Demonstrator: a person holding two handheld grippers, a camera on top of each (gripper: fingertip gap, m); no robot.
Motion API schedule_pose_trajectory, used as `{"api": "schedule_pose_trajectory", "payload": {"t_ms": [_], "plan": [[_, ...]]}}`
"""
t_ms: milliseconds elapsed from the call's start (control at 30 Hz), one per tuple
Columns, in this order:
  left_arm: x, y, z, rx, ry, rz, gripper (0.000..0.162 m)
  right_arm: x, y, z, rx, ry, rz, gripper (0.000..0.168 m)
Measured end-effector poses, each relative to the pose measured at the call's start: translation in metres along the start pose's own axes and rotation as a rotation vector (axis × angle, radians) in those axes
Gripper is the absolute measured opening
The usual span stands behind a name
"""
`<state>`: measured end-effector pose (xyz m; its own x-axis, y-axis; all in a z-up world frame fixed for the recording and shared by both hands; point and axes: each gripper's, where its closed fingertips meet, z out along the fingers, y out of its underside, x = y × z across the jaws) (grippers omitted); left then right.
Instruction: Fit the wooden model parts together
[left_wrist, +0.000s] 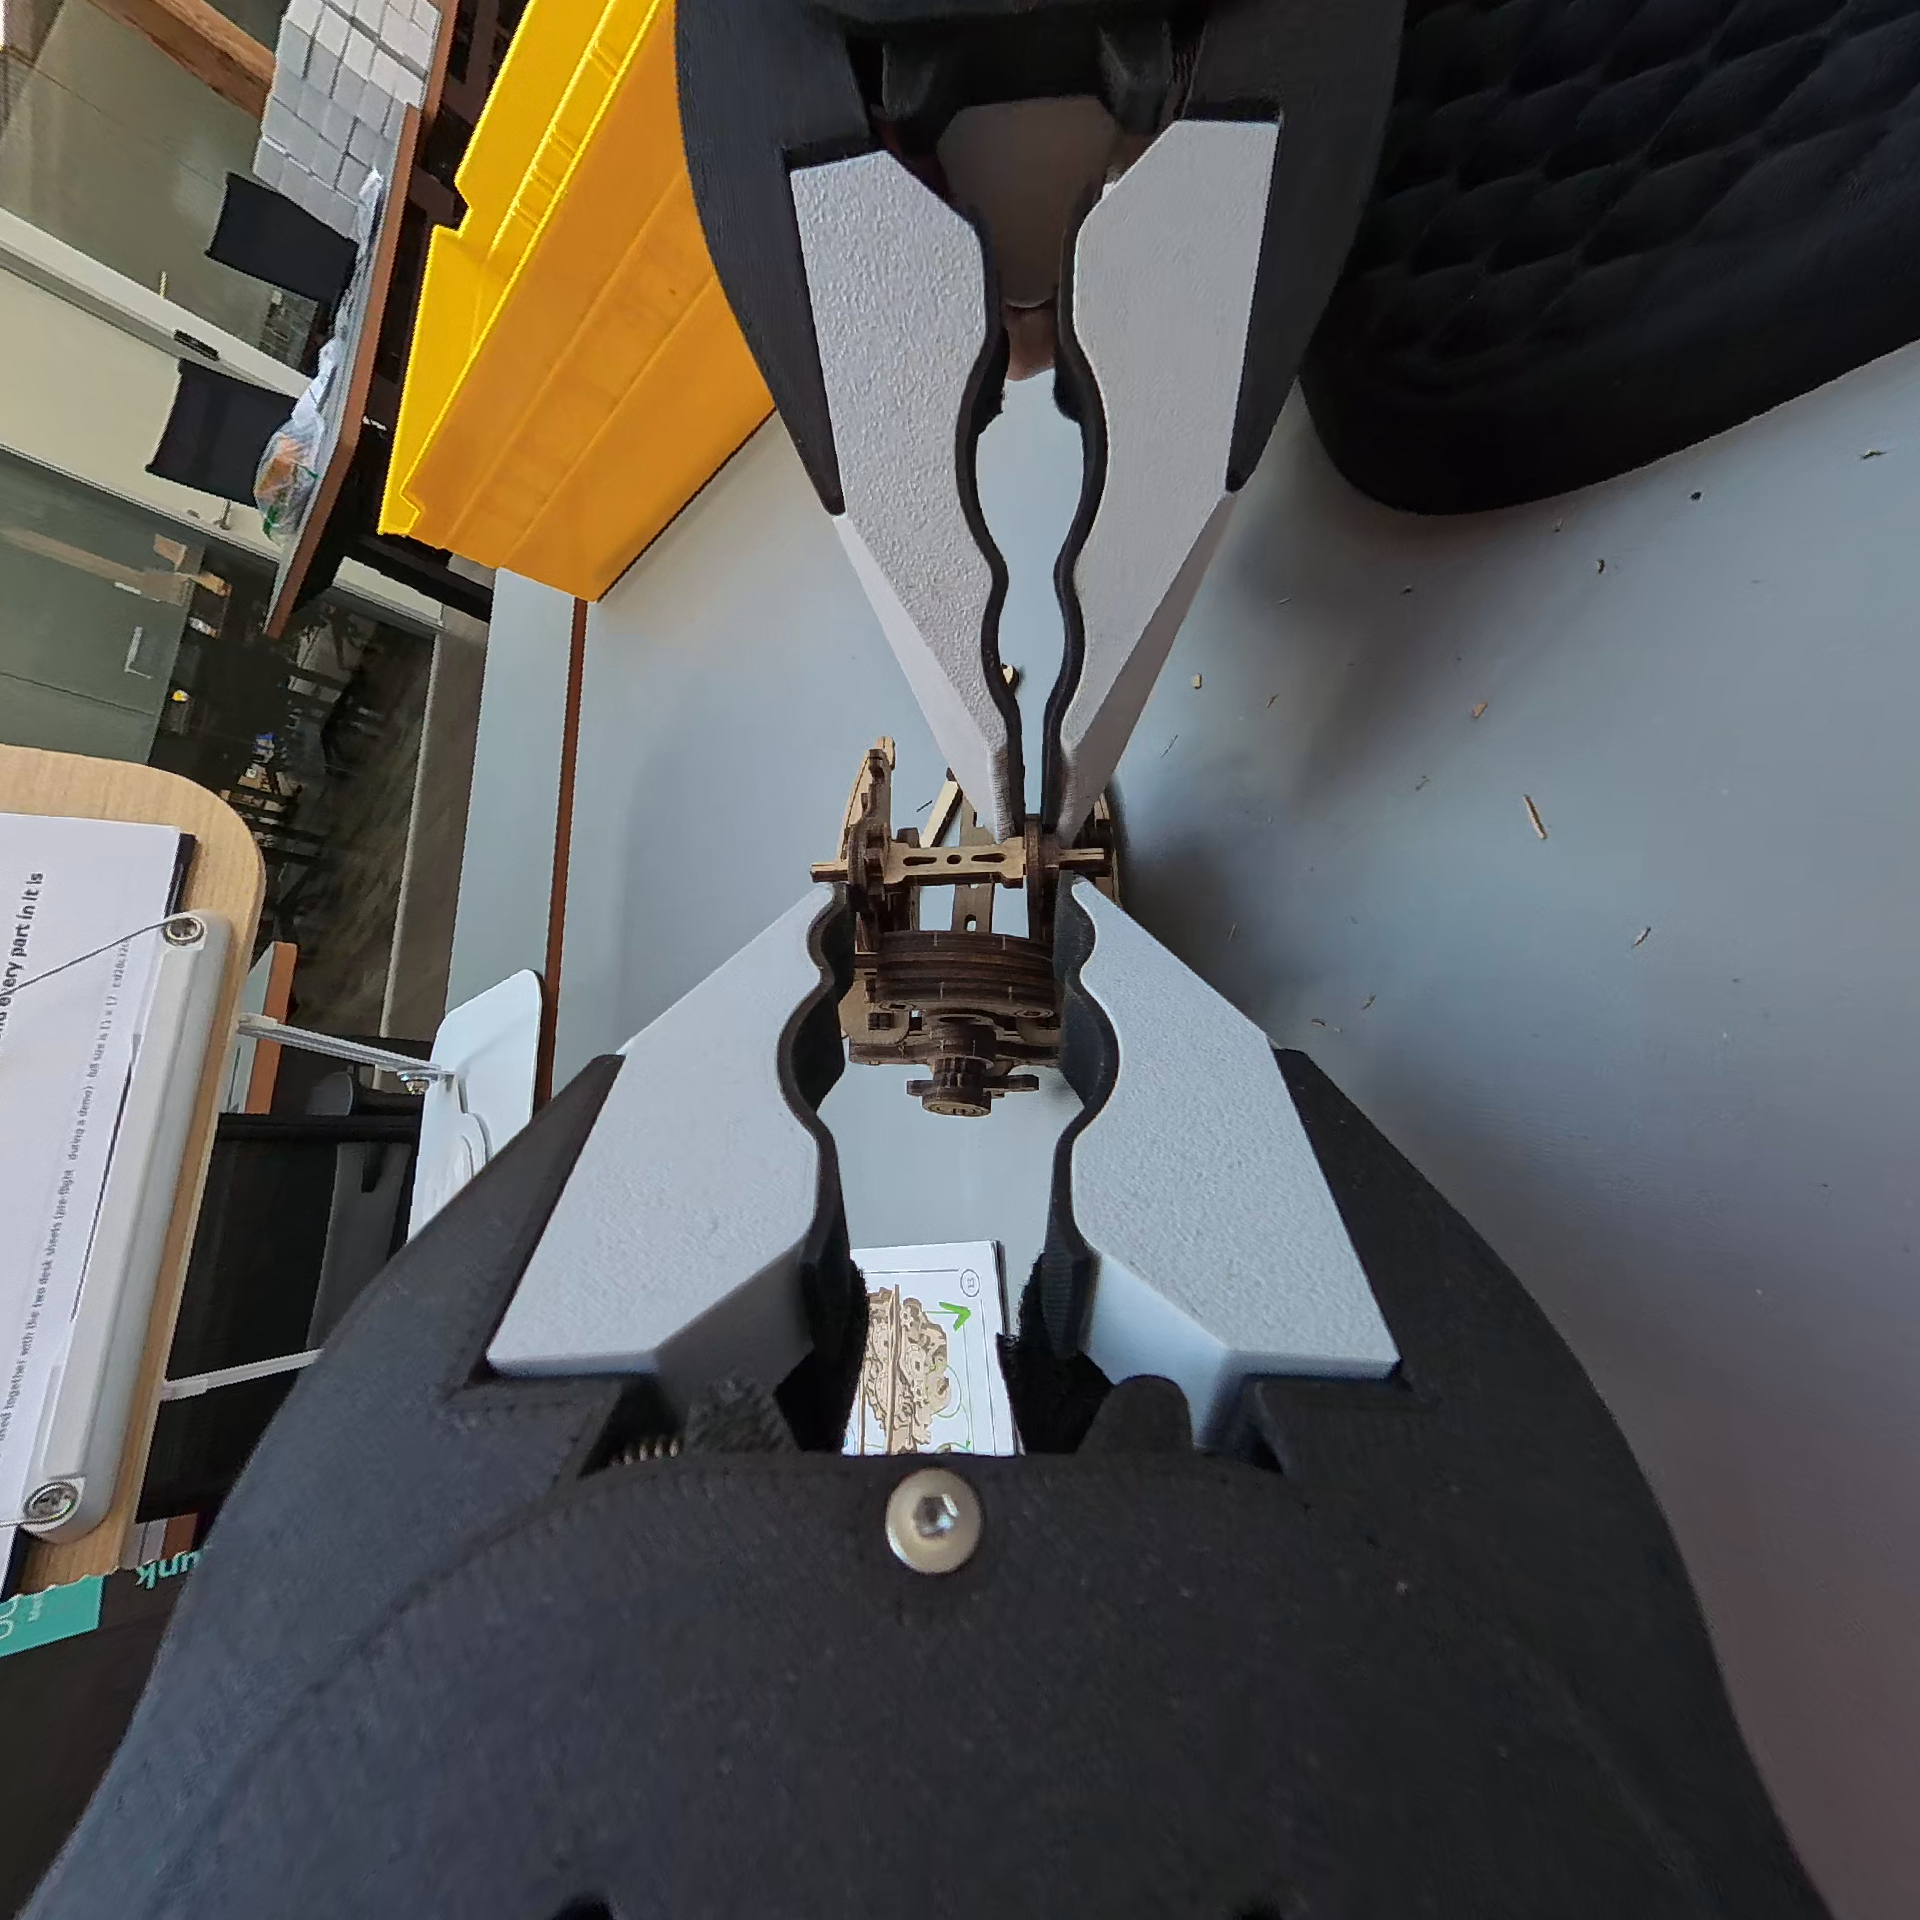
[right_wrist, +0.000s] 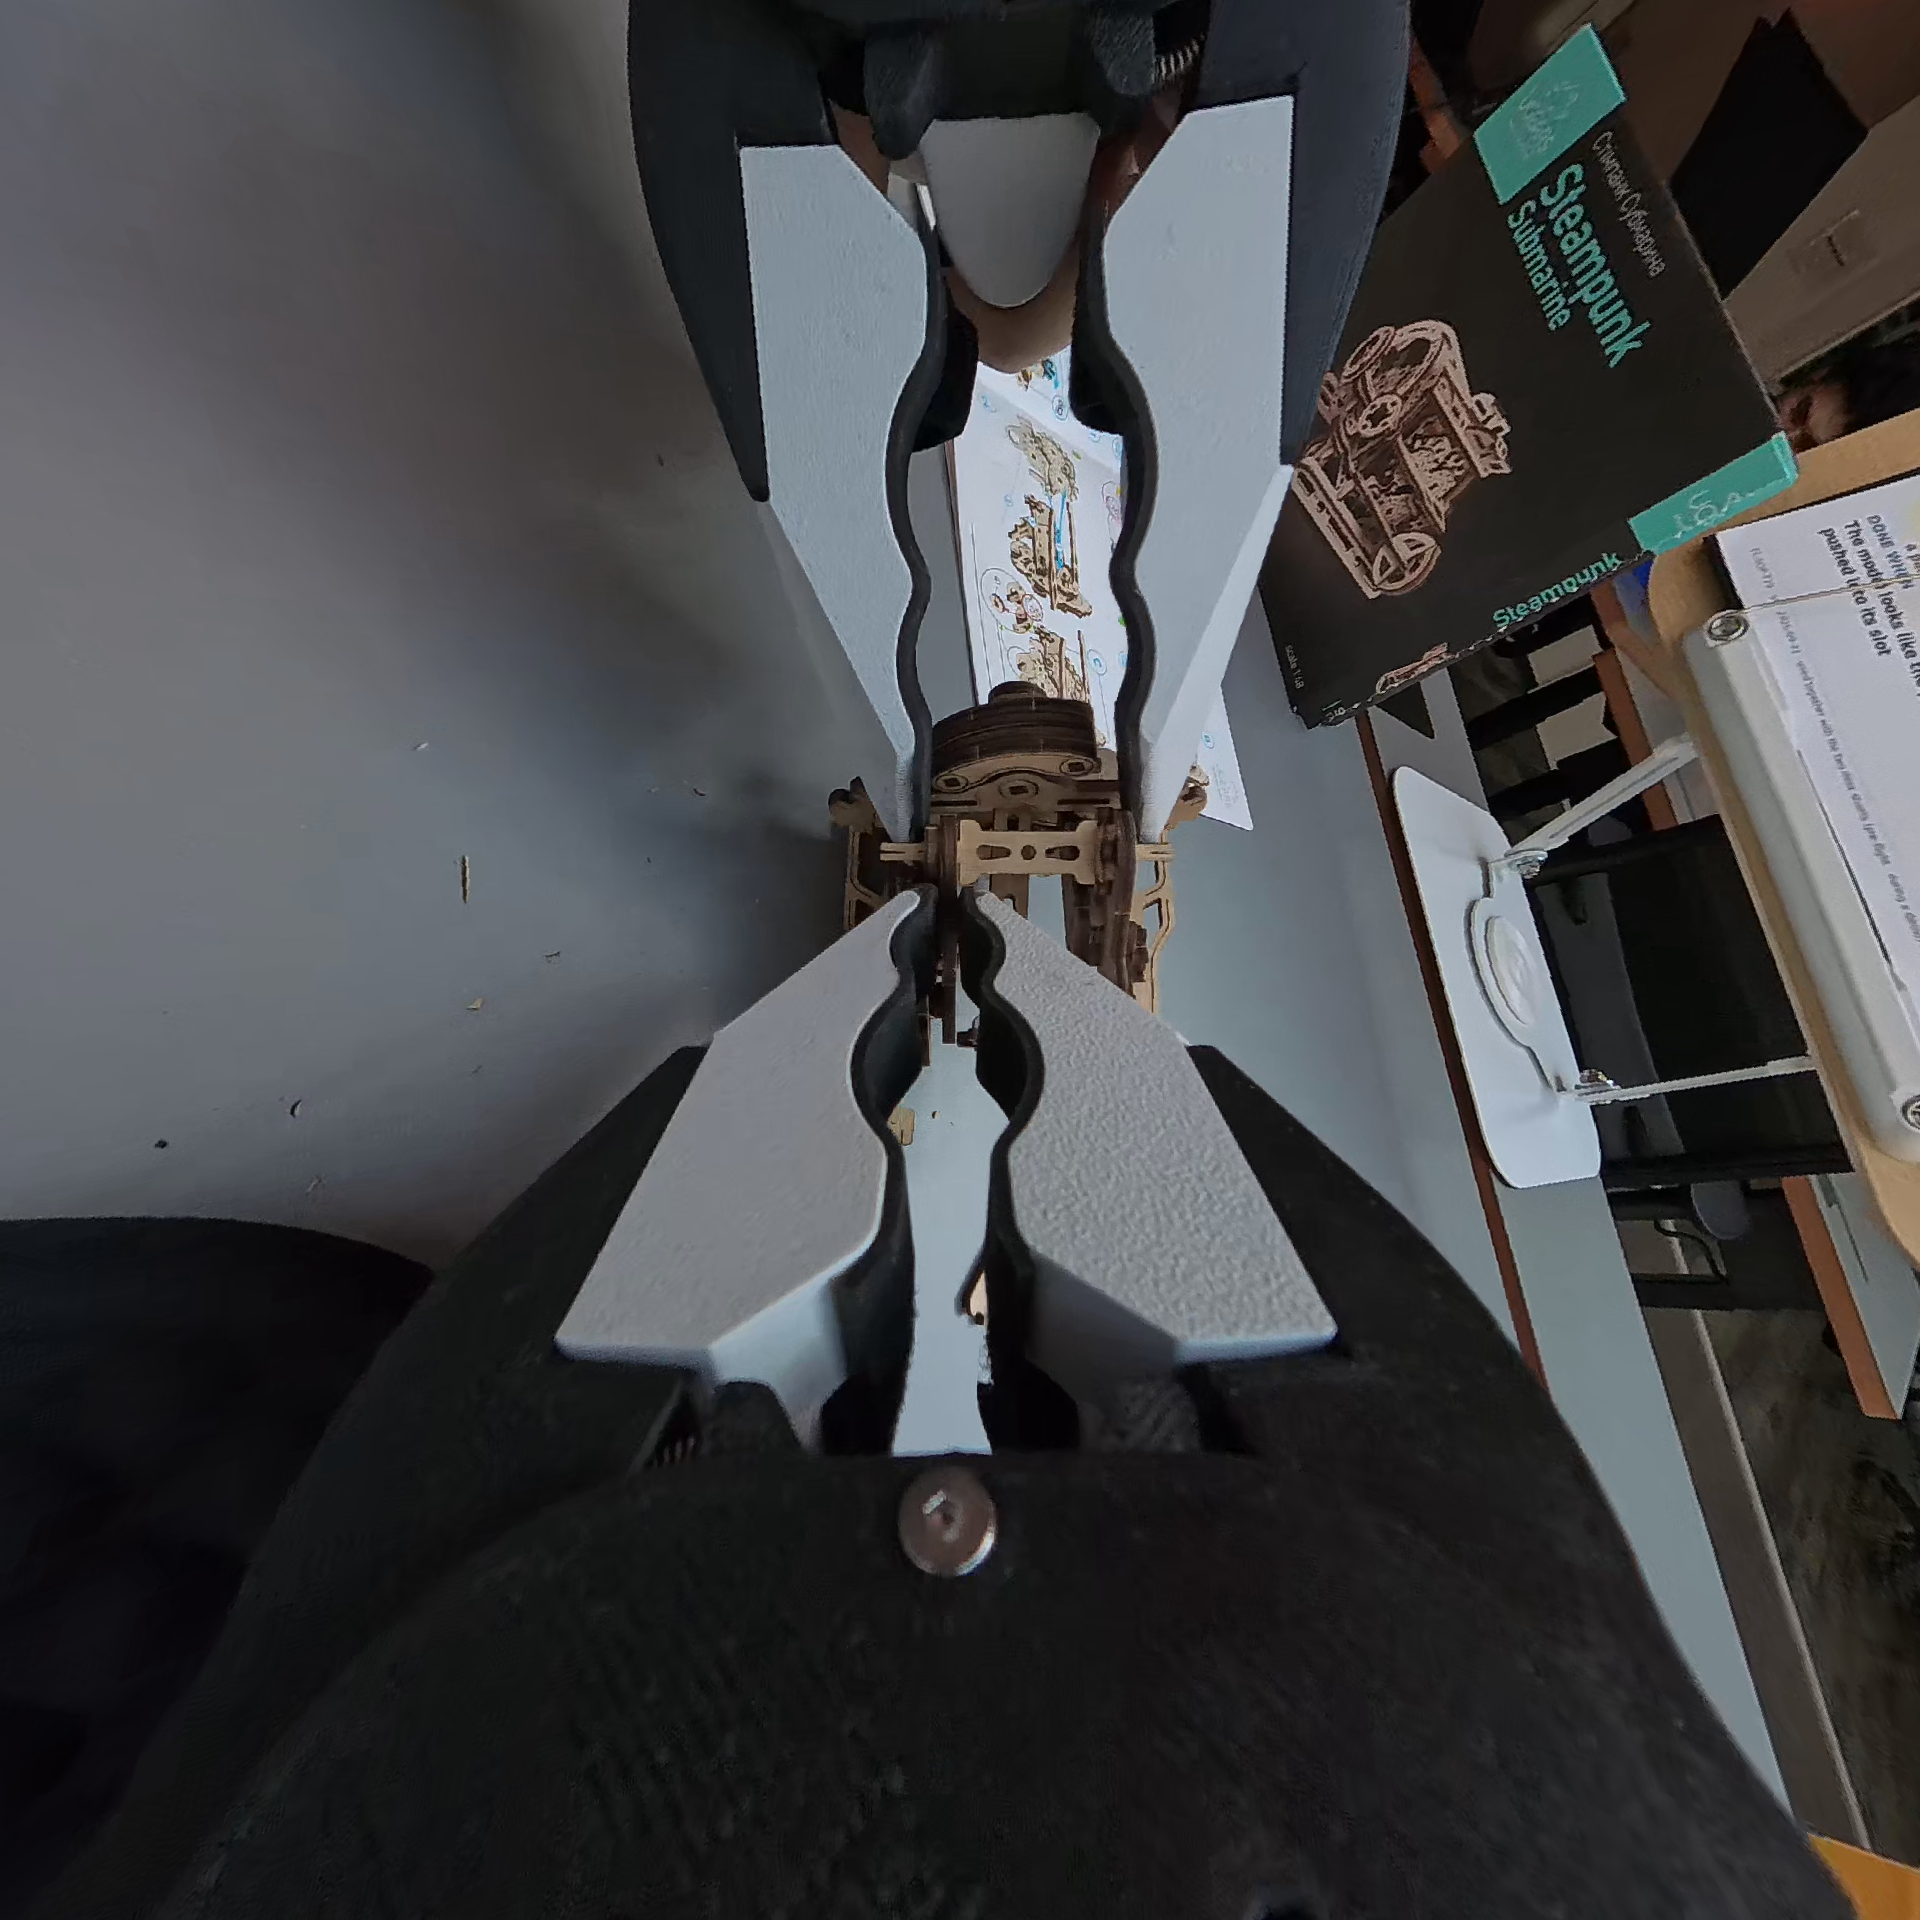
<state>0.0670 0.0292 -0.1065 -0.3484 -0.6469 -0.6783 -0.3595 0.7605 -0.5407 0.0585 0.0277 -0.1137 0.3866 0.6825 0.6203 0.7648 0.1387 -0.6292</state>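
Nearest the left wrist camera, the left gripper (left_wrist: 948, 935) is spreading its fingers around the wooden model (left_wrist: 961, 971), the black wavy pads pressing on either side of the stacked dark drum and so clasping the whole assembly. From the far side the right gripper (right_wrist: 948, 914) is reaching in with its fingers nearly pressed together, pinching a small disc part (left_wrist: 1036, 850) that is sitting on the model's pale crosswise axle (left_wrist: 951, 860).

As a judgement, the step in hand is seating that disc on the axle while the left gripper is steadying the body. The next move probably calls for a straight, gentle push along the axle without twisting, since the thin laser-cut pieces look easy to snap.

The model is made of light plywood frames with darker layered discs and a small toothed gear at one end. Whether it is resting on the grey worktop (left_wrist: 1558, 935) or is held just above it cannot be told; it is in the middle area, well apart from the edges.

Further out, an instruction sheet (right_wrist: 1049, 540) is lying behind the model, a dark kit box (right_wrist: 1538, 364) is standing toward one edge, a yellow bin (left_wrist: 582, 312) toward another, and wood splinters are dotting the surface.
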Motion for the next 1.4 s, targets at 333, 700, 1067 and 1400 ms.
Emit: {"api": "schedule_pose_trajectory", "payload": {"t_ms": [333,700,1067,1400], "plan": [[-0.007,0.001,-0.002,-0.008,-0.018,-0.02,0.034,0.003,-0.009,-0.009,0.084,-0.053,0.064,0.001],[-0.019,0.005,-0.005,-0.03,-0.002,-0.182,0.048,0.008,-0.014,-0.009,0.177,-0.15,0.312,0.001],[-0.019,0.0,-0.004,-0.007,-0.06,-0.101,0.025,0.011,-0.01,-0.01,0.172,-0.143,0.327,0.002],[-0.022,0.001,0.0,-0.032,-0.149,-0.059,0.019,0.015,-0.005,-0.01,0.11,-0.109,0.391,0.003]]}}
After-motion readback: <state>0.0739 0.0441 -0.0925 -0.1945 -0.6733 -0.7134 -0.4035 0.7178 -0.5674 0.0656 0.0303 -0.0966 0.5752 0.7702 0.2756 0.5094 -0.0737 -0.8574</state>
